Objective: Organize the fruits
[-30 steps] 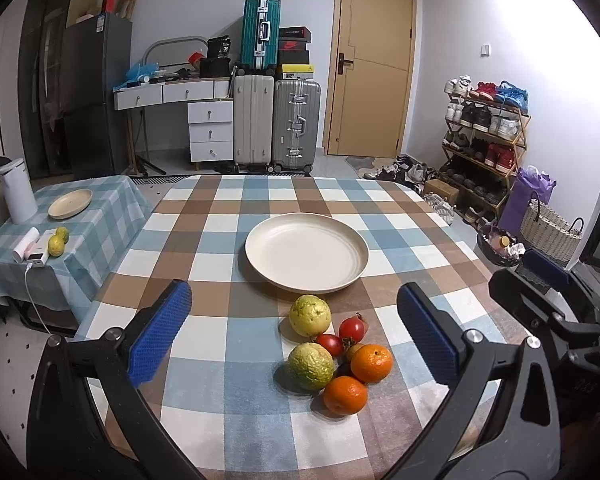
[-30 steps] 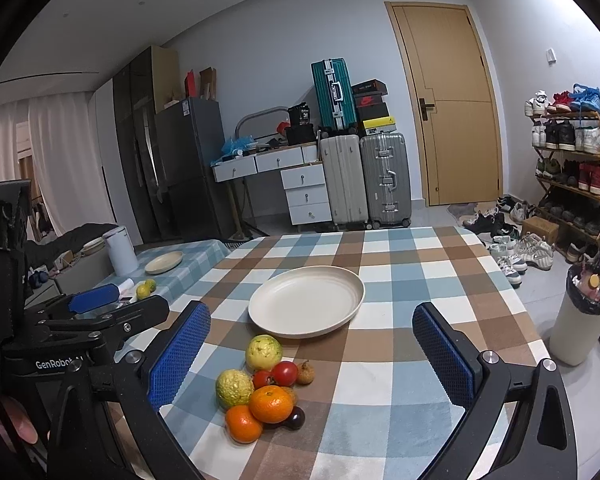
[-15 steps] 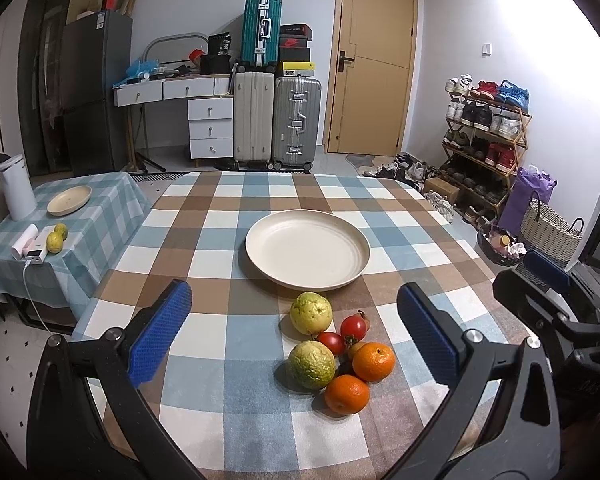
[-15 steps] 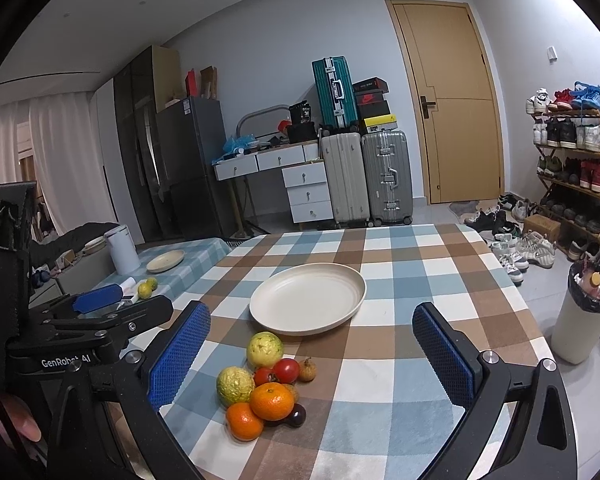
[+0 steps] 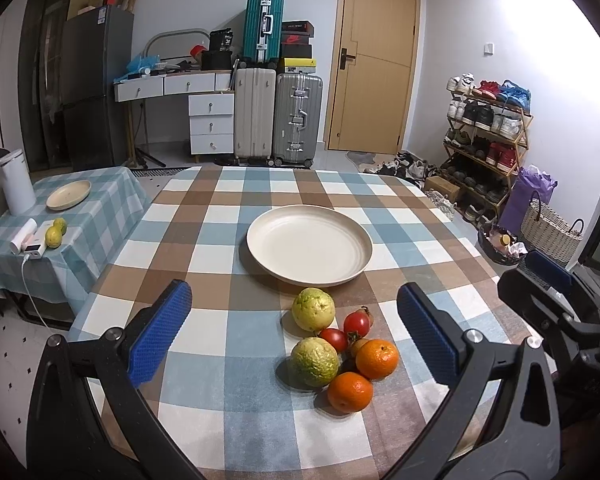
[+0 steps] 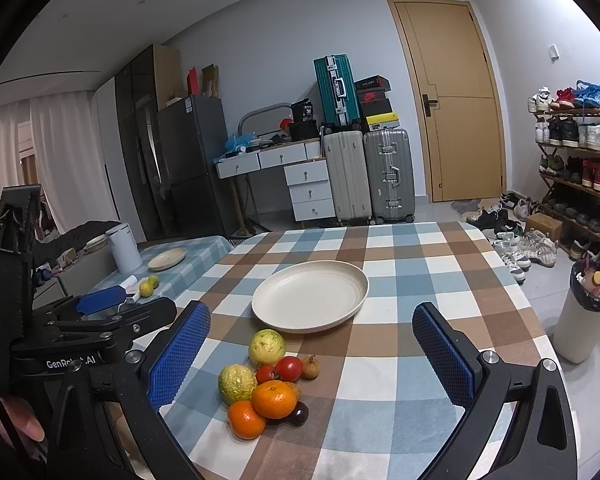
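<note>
A cream plate (image 5: 309,243) (image 6: 310,295) sits empty in the middle of the checked table. In front of it lies a cluster of fruit: two yellow-green guavas (image 5: 313,309) (image 6: 267,342), two oranges (image 5: 376,358) (image 6: 273,399), two red tomatoes (image 5: 356,323) (image 6: 288,367) and small dark and brown fruits (image 6: 299,414). My left gripper (image 5: 294,334) is open and empty, held above the table's near edge with the cluster between its fingers' line of sight. My right gripper (image 6: 312,354) is open and empty, to the right of the left one (image 6: 100,306).
A low side table (image 5: 56,220) at the left holds a small plate (image 5: 68,195), a white kettle (image 5: 17,182) and two limes (image 5: 55,233). Suitcases (image 5: 278,116), drawers and a door stand behind. A shoe rack (image 5: 486,136), basket and bin (image 6: 588,312) are at the right.
Both grippers have risen very slightly; the fruit and plate have not moved. Both grippers stay open.
</note>
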Available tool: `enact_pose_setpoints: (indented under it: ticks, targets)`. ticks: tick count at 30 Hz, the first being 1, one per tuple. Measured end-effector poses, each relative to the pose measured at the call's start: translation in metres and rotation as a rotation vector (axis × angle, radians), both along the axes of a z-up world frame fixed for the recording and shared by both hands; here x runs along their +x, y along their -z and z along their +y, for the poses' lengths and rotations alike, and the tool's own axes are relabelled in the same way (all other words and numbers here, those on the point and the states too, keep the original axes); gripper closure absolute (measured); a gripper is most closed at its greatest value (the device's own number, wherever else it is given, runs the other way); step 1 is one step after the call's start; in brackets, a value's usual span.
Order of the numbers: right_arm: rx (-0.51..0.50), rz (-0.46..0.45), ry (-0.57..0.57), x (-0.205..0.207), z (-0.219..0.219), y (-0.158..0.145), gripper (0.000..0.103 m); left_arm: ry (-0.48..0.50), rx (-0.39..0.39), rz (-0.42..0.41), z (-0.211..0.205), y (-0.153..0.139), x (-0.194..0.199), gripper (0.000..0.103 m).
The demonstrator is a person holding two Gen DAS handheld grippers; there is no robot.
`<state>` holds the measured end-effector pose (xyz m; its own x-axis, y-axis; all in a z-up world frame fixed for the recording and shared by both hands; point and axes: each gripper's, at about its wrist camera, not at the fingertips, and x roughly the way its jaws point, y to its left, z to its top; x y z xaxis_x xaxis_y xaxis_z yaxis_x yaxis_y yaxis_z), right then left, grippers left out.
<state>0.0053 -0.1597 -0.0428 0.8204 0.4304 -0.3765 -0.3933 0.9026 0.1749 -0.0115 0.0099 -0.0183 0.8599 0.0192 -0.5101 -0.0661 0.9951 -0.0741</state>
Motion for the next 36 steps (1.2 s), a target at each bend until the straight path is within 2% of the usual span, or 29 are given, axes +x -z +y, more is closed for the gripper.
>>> enact_pose_setpoints:
  ticks: [25,36]
  targets:
    - [-0.024,0.017,-0.033,0.003,0.006,0.001,0.000,-0.005,-0.029,0.012,0.007,0.006,0.005,0.000]
    - [-0.001,0.146,-0.125,0.019,0.013,0.037,0.000,0.002,-0.027,0.098,0.013,0.041,0.015,0.000]
